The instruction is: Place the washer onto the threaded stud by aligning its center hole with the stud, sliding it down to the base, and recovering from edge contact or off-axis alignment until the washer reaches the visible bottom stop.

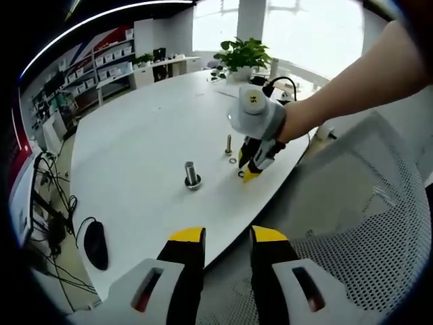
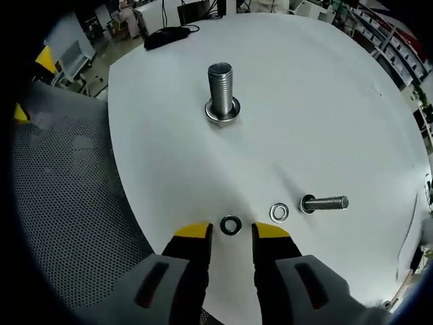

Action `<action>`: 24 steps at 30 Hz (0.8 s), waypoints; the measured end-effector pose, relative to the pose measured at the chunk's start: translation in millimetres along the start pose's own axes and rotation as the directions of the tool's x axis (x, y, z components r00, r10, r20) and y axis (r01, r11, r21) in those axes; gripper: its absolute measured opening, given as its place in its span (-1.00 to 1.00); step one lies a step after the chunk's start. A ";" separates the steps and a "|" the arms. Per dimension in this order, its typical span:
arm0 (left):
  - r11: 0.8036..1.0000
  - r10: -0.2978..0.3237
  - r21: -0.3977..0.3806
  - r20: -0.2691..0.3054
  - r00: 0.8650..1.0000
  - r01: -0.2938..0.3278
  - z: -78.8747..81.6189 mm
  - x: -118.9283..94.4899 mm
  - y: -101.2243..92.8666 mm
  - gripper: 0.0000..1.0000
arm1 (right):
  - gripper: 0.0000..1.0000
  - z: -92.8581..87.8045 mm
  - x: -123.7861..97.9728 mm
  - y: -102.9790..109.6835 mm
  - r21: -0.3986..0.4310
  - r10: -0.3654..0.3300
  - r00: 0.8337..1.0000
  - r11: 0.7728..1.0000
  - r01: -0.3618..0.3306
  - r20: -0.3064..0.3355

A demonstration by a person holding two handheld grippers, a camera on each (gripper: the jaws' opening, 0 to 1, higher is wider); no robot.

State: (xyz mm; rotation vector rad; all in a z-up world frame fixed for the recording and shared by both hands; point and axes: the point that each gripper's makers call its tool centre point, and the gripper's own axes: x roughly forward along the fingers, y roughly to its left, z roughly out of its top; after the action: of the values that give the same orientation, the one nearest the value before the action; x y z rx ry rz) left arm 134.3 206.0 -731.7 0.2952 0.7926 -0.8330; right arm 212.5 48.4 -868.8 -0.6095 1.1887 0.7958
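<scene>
Right tool, jaws apart, tips down astride the flat-lying washer.

A potted plant stands at the table's far end; a mesh chair sits beside it.

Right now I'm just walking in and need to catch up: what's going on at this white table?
A person is working with two handheld grippers. The right gripper is down at the white table, jaws open either side of a dark washer lying flat, not yet gripped. A second washer and a smaller bolt sit beside it. The large threaded stud stands upright farther off, its base washer-free. The left gripper hangs open, off the table edge over a mesh chair.
</scene>
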 end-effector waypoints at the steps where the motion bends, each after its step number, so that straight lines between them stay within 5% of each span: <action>1: 1.000 0.000 0.001 -0.001 1.000 0.000 -0.1 0.0 0.0 -0.52 | -0.48 0.5 0.1 0.2 -0.002 0.000 1.000 1.000 0.000 -0.006; 24: 1.000 0.015 0.001 -0.011 1.000 -0.015 -2.7 0.0 2.4 -0.53 | -0.67 2.6 3.8 -0.6 -0.112 -0.007 0.991 0.994 -0.007 -0.132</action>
State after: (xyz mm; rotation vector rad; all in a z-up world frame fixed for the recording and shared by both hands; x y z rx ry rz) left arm 134.7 209.0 -733.7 0.3063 0.7996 -0.8180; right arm 215.1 50.9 -871.7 -0.7645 1.2701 0.8367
